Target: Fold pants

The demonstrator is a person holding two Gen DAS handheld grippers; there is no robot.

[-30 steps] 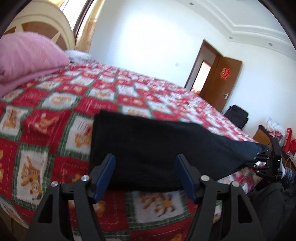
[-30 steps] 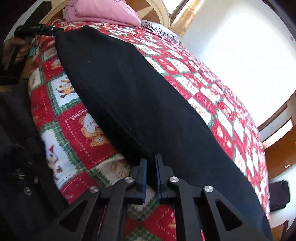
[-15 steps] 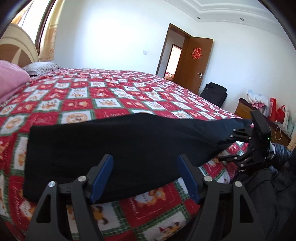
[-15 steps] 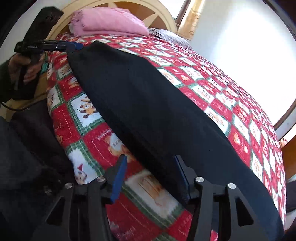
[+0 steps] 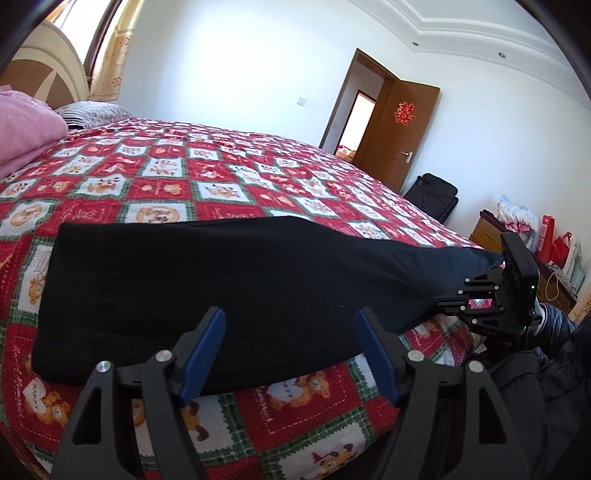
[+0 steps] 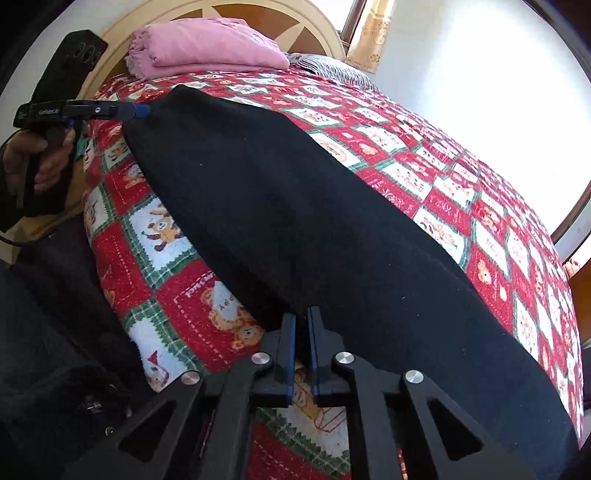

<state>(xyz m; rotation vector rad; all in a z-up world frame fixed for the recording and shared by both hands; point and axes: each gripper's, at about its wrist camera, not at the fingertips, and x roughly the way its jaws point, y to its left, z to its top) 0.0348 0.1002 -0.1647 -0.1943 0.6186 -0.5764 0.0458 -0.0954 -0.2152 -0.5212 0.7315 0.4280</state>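
Black pants [image 5: 240, 280] lie flat along the near side of a bed with a red patchwork quilt [image 5: 221, 177]. My left gripper [image 5: 289, 314] is open, its blue fingers over the near edge of the wide end with nothing pressed between them. In the right wrist view a hand holds that gripper [image 6: 142, 110] at the far corner of the pants [image 6: 295, 206]. My right gripper [image 6: 301, 315] is shut on the near edge of the narrow leg end, with dark cloth between its pads. The left wrist view shows it [image 5: 439, 299] at the leg's tip.
A folded pink blanket [image 6: 207, 51] lies by the headboard [image 6: 314, 33]. Past the bed's foot stand an open brown door [image 5: 399, 129], a black suitcase [image 5: 432, 195] and a nightstand with bags [image 5: 517, 236]. The person's dark-clothed legs [image 5: 535, 387] press against the bed's near edge.
The left gripper swung along the pants' near edge, staying open. The right gripper's jaws opened wide half a second ago and have shut again on the pants' edge.
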